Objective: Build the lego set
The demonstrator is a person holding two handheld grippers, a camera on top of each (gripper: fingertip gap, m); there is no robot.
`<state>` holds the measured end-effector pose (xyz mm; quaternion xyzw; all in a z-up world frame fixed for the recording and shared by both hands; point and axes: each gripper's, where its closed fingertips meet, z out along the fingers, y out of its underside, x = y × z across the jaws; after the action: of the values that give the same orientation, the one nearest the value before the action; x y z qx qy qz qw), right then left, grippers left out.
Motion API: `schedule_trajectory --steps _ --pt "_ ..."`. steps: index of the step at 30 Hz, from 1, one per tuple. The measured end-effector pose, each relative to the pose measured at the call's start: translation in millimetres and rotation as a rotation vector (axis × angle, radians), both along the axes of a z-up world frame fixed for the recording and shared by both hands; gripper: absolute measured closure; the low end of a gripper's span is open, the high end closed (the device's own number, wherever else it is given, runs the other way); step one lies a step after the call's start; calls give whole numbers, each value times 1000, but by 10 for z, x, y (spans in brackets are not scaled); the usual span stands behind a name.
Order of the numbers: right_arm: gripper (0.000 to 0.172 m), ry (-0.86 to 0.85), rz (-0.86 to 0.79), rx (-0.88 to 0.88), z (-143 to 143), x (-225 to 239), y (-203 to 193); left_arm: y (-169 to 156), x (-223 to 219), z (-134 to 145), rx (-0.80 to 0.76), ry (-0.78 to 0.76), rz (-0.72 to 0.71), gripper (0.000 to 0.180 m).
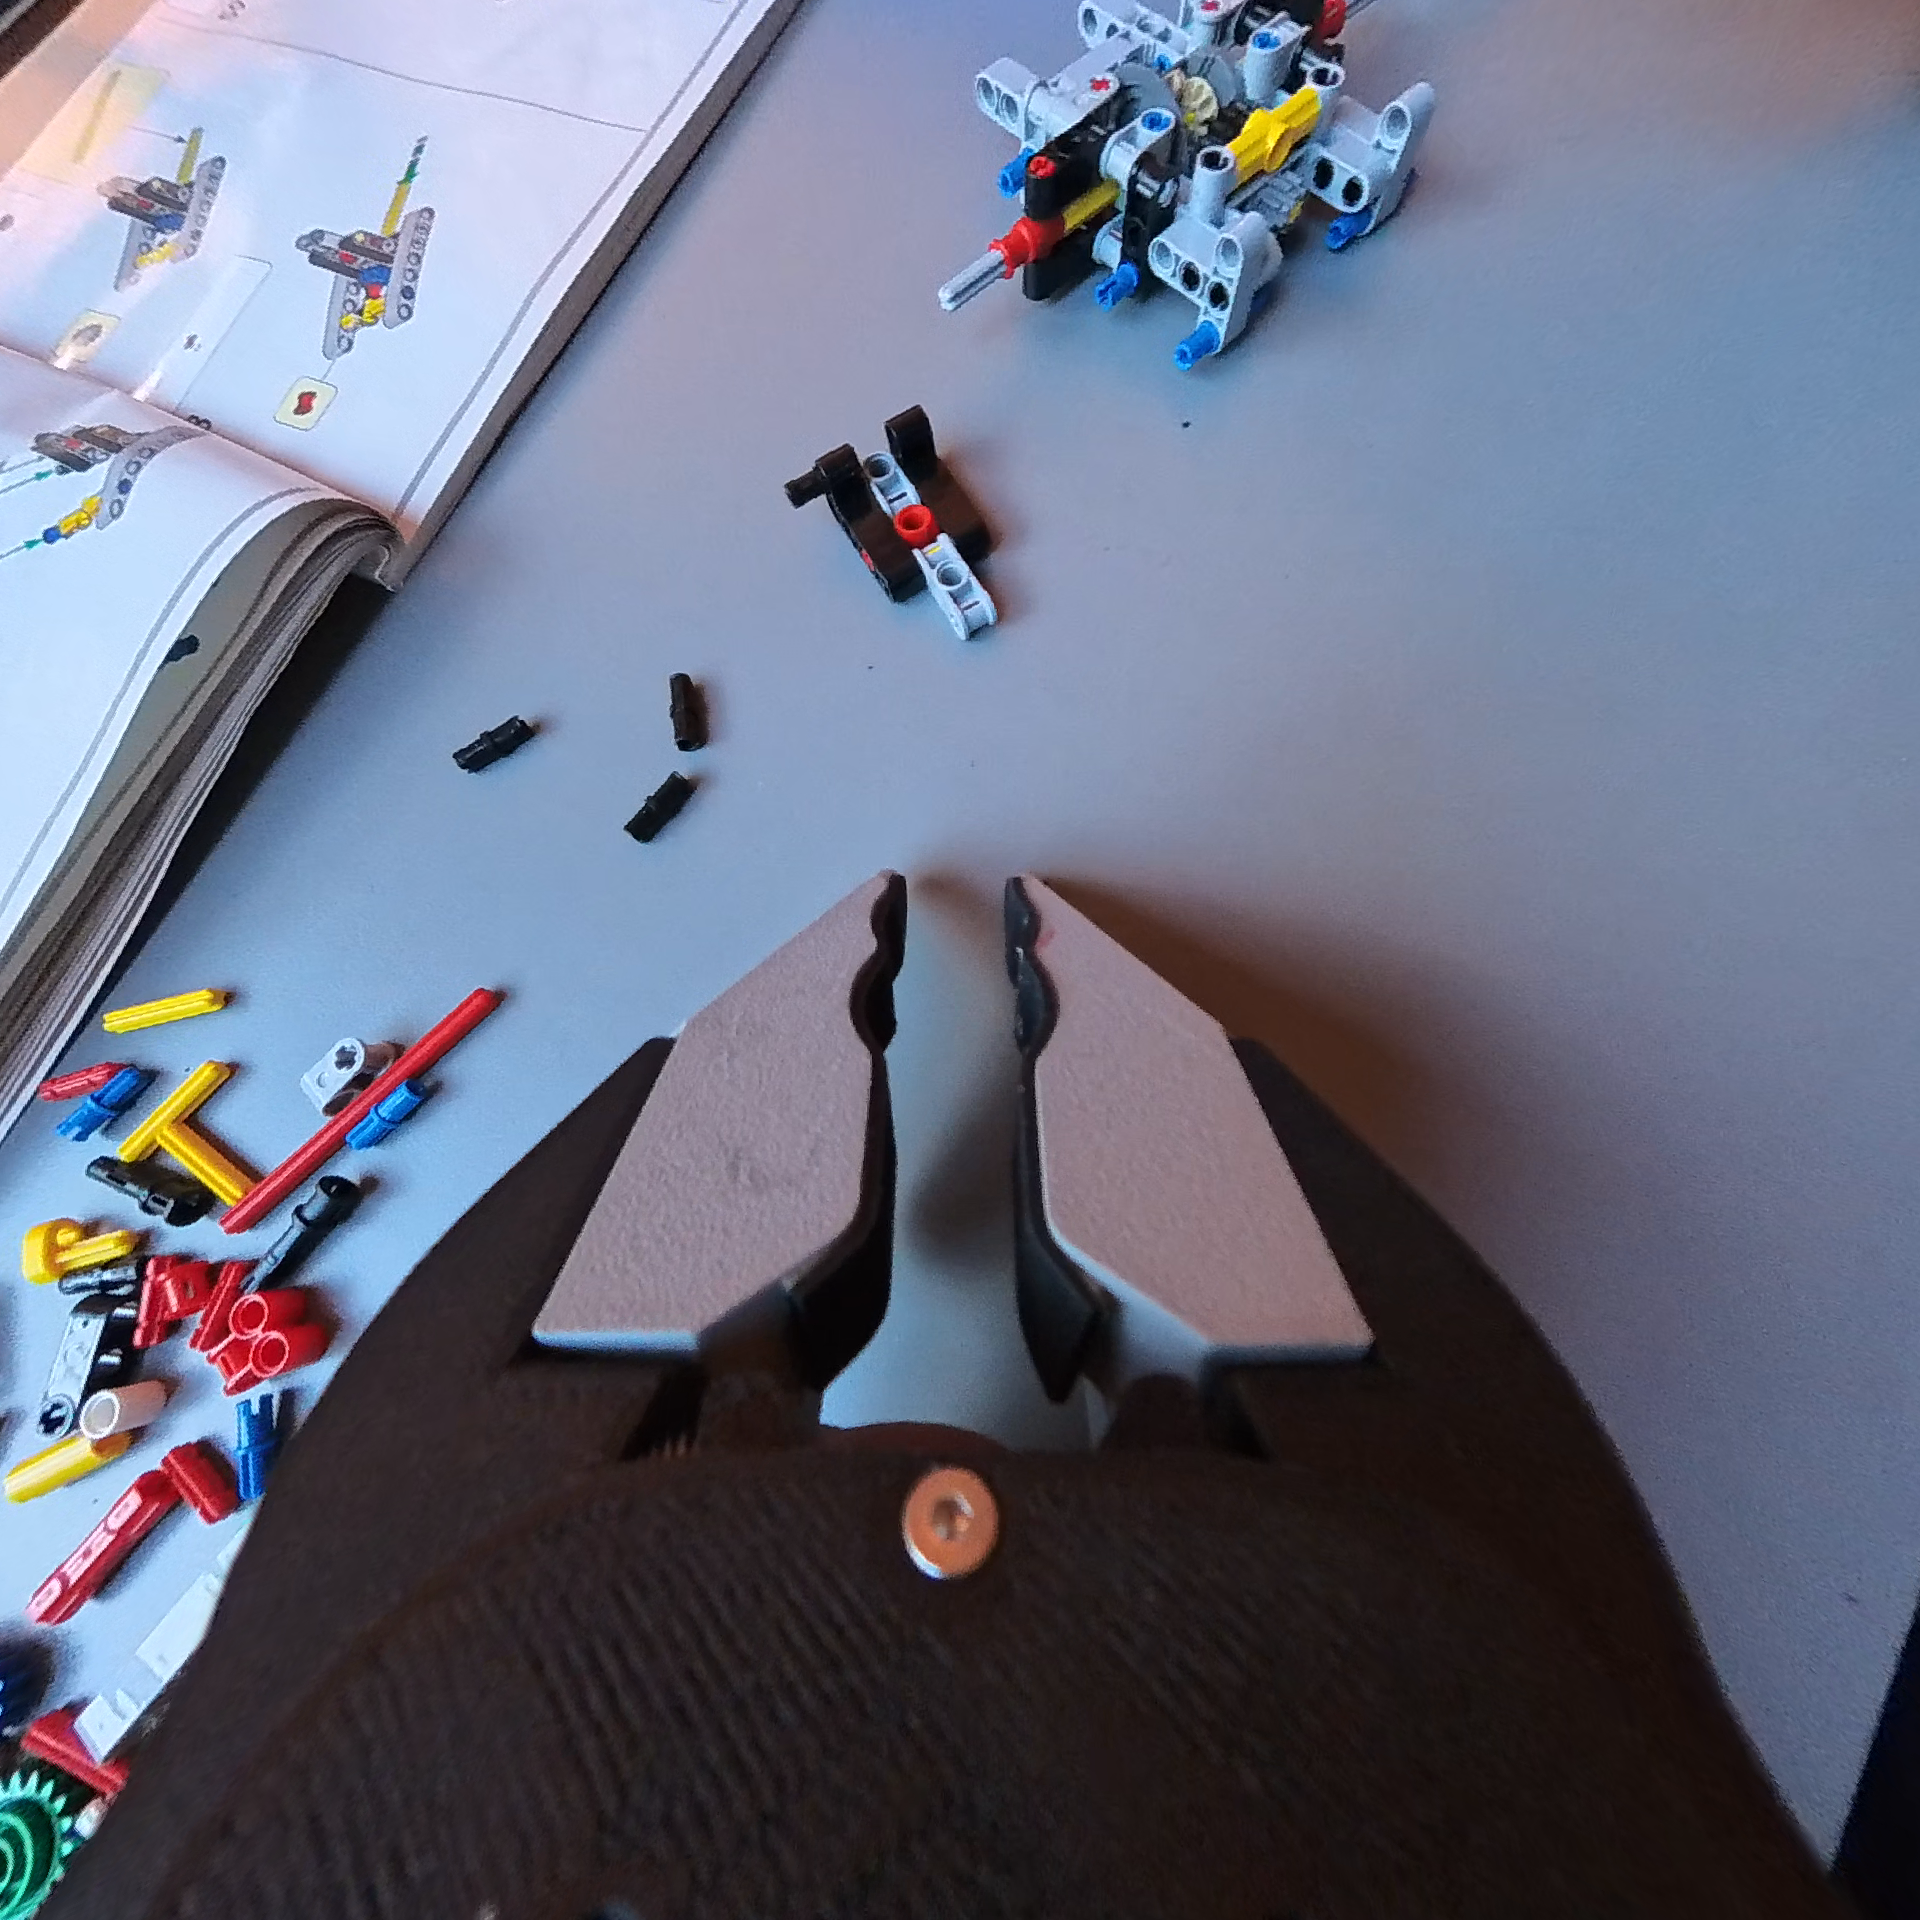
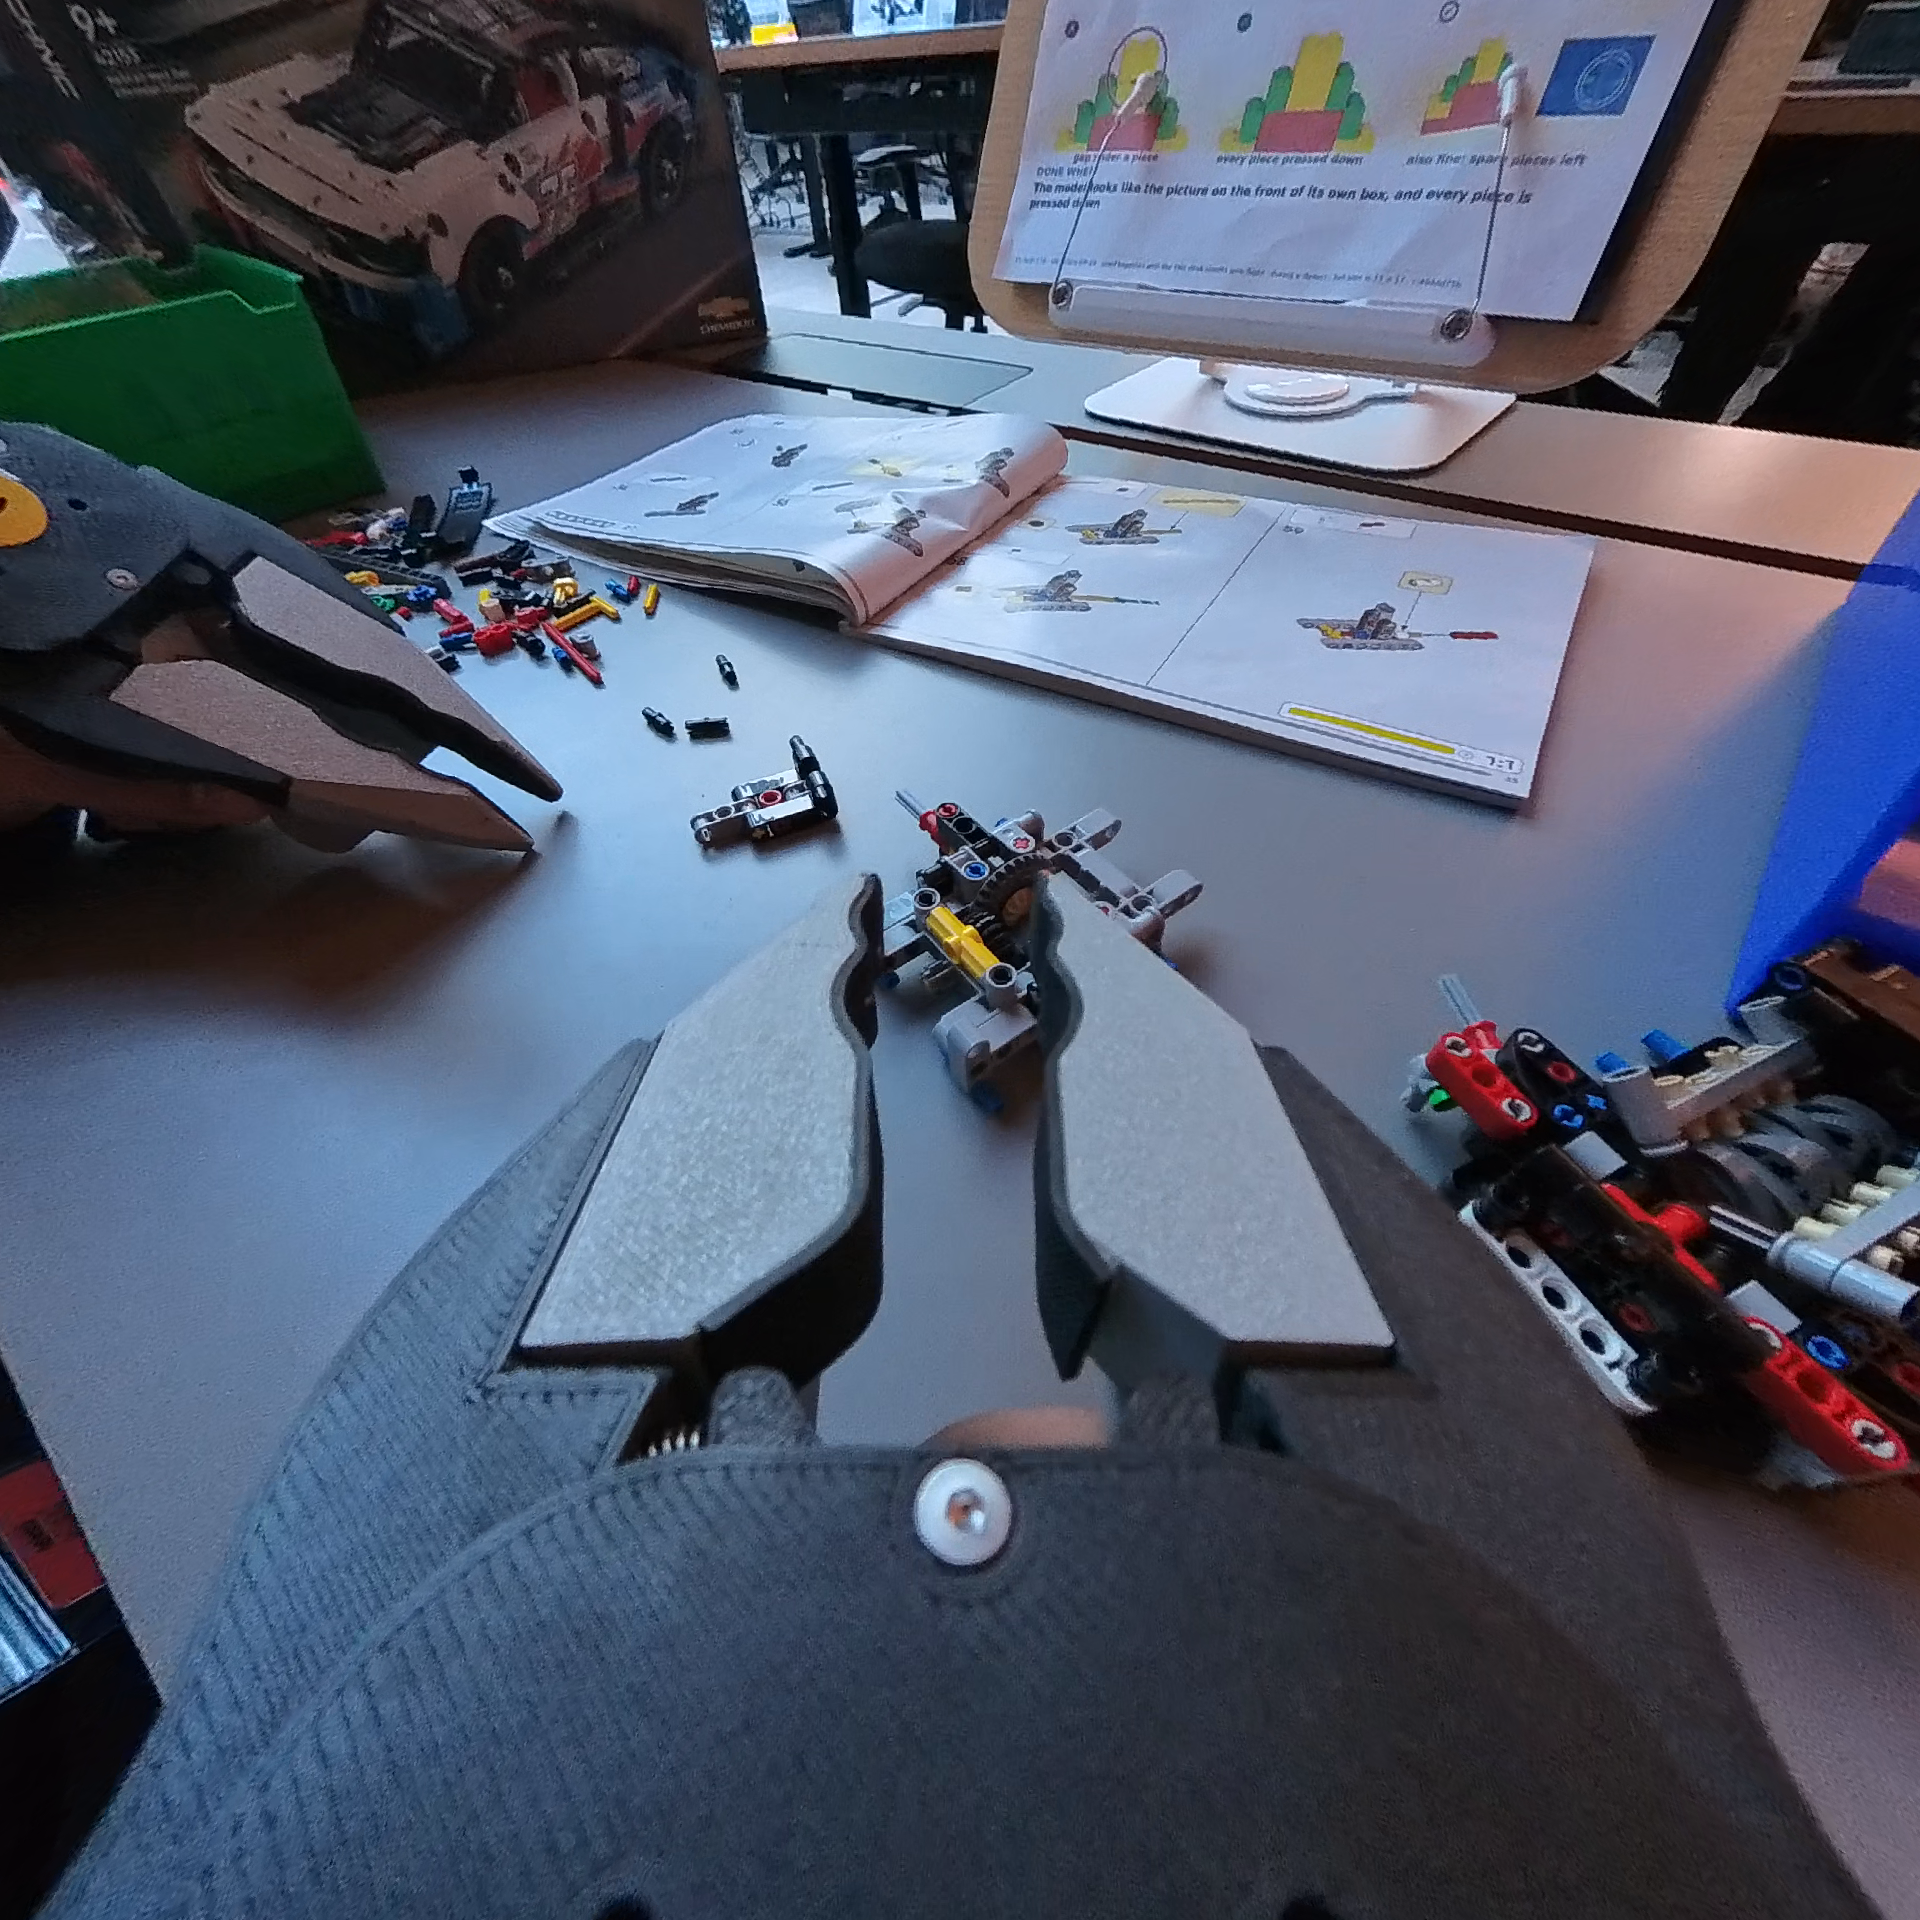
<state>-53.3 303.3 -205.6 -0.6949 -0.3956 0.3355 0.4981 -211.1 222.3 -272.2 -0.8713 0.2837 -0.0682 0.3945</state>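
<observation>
1. Loose bricks [image 1: 187, 1247] heaped at near left on the grey worktop [image 1: 1455, 727], beside an open instruction booklet [image 1: 260, 260].
2. Left gripper [image 1: 956, 883] low over bare worktop, fingers slightly parted, gripping nothing; three black pins [image 1: 660, 805] just ahead to its left.
3. Small black-and-grey assembly [image 1: 914, 520] farther off.
4. Right gripper [image 2: 951, 894] hovering with fingers apart around a grey geared assembly [image 2: 977, 945]; pad contact unclear.
</observation>
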Motion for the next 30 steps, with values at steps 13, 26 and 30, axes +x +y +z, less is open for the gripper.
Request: schedule_trajectory --steps 13,26,30 --pt "148 1 5 6 9 -1 -9 -4 5 -1 0 1 -4 165" --pt "148 -1 7 5 7 -4 -12 -4 6 0 2 4 -4 165" --pt "148 -2 6 8 7 -4 -12 -4 7 -1 5 8 -4 165"
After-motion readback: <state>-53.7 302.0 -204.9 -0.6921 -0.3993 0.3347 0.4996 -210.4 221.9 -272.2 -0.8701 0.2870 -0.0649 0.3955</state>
